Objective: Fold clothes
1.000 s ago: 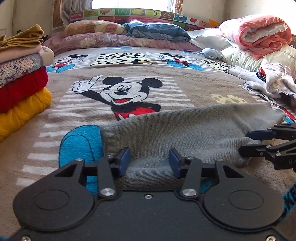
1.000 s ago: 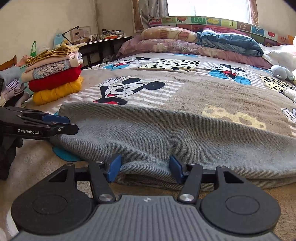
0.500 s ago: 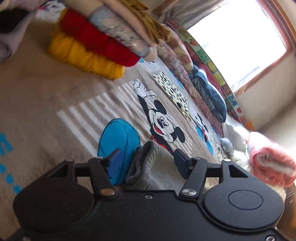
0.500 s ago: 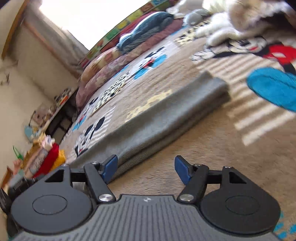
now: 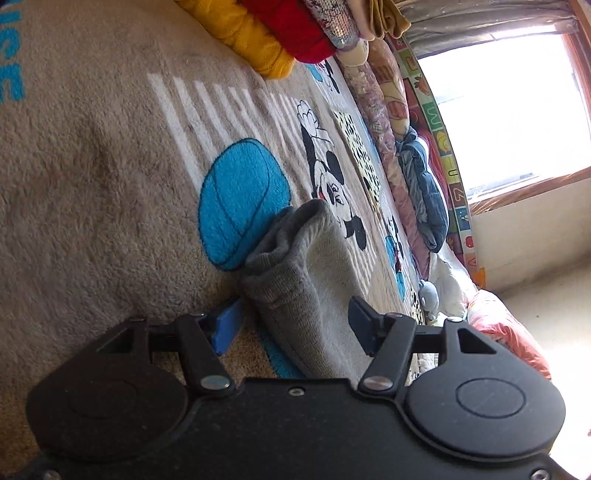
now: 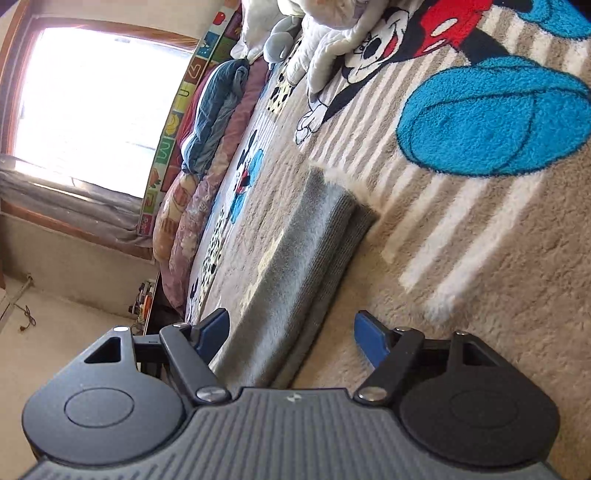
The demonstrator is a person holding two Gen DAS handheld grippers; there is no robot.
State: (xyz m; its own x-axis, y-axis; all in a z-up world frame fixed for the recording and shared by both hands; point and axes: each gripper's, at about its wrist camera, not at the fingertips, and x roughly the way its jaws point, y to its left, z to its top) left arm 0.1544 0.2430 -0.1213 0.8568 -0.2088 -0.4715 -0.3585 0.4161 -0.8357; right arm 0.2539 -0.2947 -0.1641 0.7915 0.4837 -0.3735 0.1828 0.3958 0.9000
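Observation:
A grey knitted garment (image 5: 306, 280), folded into a long strip, lies on the Mickey Mouse blanket (image 5: 92, 177). My left gripper (image 5: 293, 325) is open and rolled on its side, its blue pads either side of the strip's near end. In the right wrist view the same grey garment (image 6: 295, 258) runs away from me. My right gripper (image 6: 291, 336) is open, also rolled sideways, with the strip's other end between its blue pads. Neither gripper grips the cloth.
A stack of folded clothes (image 5: 288, 33), yellow, red and patterned, sits at the blanket's edge. Pillows and a blue quilt (image 5: 424, 192) line the window side. A pink rolled blanket (image 5: 506, 339) and white unfolded clothes (image 6: 332, 48) lie further off.
Both grippers have rolled from level to lying on their sides, and each now sits at one end of the grey strip. Both stayed open.

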